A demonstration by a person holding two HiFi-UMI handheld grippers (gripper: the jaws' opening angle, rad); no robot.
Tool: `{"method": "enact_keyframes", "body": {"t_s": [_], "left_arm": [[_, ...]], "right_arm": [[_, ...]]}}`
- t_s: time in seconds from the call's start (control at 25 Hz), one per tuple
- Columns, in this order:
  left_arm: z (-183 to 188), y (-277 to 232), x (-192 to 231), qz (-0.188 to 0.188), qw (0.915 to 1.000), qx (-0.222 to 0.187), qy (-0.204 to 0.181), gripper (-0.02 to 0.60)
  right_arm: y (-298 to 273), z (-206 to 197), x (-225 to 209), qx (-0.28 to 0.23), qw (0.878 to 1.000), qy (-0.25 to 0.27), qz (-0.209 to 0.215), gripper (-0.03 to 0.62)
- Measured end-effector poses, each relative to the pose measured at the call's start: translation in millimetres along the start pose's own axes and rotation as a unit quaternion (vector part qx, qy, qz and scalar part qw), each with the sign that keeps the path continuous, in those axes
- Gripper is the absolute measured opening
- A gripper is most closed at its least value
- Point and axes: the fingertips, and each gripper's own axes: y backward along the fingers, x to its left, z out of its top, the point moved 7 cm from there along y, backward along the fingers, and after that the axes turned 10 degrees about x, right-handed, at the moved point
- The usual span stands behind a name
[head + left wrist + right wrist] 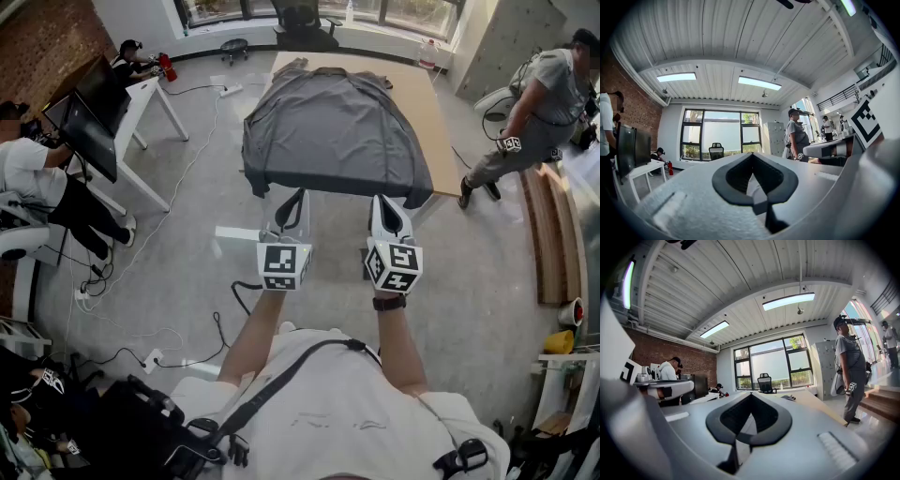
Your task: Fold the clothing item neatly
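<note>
On the tabletop (441, 141), grey shirt (333, 131) lies spread, near hem overhanging. Left claw (298, 199) and right claw (382, 202) hover just beside that hem, both closed, empty.

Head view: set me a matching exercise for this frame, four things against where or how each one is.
Things:
1. grey shirt
2. left hand-held gripper
3. office chair
4. black monitor

Places or states:
A. beyond the far end of the wooden table
B. spread out over the table top
C. shut, with nothing between its jaws
D. at the white desk on the left

Pairs: 1-B, 2-C, 3-A, 4-D
</note>
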Motion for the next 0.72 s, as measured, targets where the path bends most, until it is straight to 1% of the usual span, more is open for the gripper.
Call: {"method": "enact_keyframes", "body": {"t_s": [0.2, 0.44, 0.56, 0.72], "left_arm": [[-5, 6, -8, 0.006, 0.9999, 0.010, -0.009, 0.003], [-5, 3, -29, 0.021, 0.9997, 0.012, -0.004, 0.003], [-7, 4, -40, 0.024, 0.9995, 0.022, -0.004, 0.003], [-10, 11, -51, 0.015, 0.9995, 0.029, -0.005, 0.003]], "right_arm": [[5, -4, 4, 0.010, 1.000, 0.006, 0.008, -0.002], [8, -6, -3, 0.016, 0.999, 0.011, 0.046, -0.002], [14, -10, -12, 0.016, 0.999, -0.001, 0.050, -0.002], [14, -26, -21, 0.023, 0.998, -0.030, 0.049, -0.002]]}}
